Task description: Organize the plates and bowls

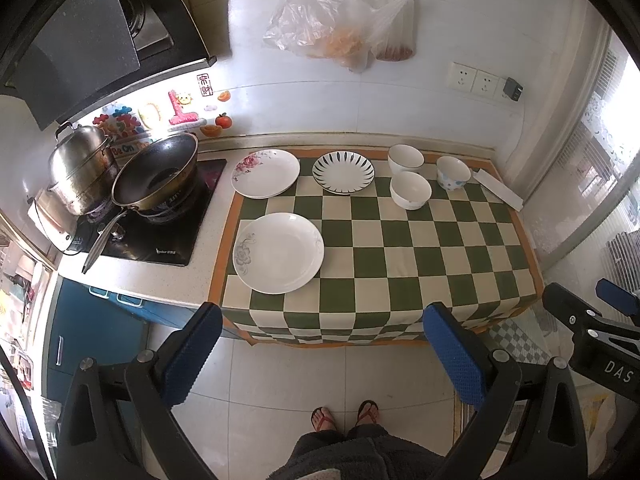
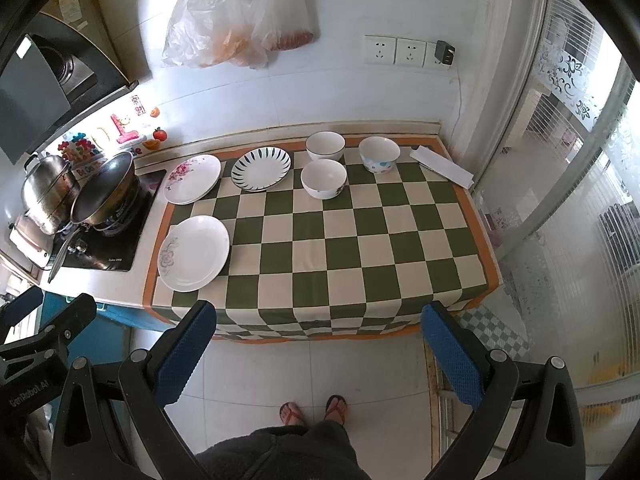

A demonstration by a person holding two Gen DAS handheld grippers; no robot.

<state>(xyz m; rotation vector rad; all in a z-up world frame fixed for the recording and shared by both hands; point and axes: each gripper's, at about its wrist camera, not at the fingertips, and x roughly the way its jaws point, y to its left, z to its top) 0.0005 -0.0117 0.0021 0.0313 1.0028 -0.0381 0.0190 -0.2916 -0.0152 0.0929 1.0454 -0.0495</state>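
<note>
On the green checked cloth (image 1: 400,248) lie three plates: a white one with a grey flower (image 1: 278,253) (image 2: 193,253) at the near left, a pink-flowered one (image 1: 265,173) (image 2: 193,179) behind it, and a dark-striped one (image 1: 343,171) (image 2: 261,168) at the back middle. Three bowls stand at the back right: a plain white one (image 1: 405,159) (image 2: 325,146), another white one (image 1: 410,190) (image 2: 323,178) in front of it, and a blue-patterned one (image 1: 453,172) (image 2: 379,154). My left gripper (image 1: 324,356) and right gripper (image 2: 318,354) hang open over the floor, short of the counter edge, holding nothing.
A wok (image 1: 156,168) and a steel pot (image 1: 80,168) sit on the stove at the left. A folded white paper (image 1: 498,189) lies at the cloth's back right corner. Plastic bags (image 1: 344,12) hang on the wall. A person's sandalled feet (image 1: 344,416) stand on the floor tiles.
</note>
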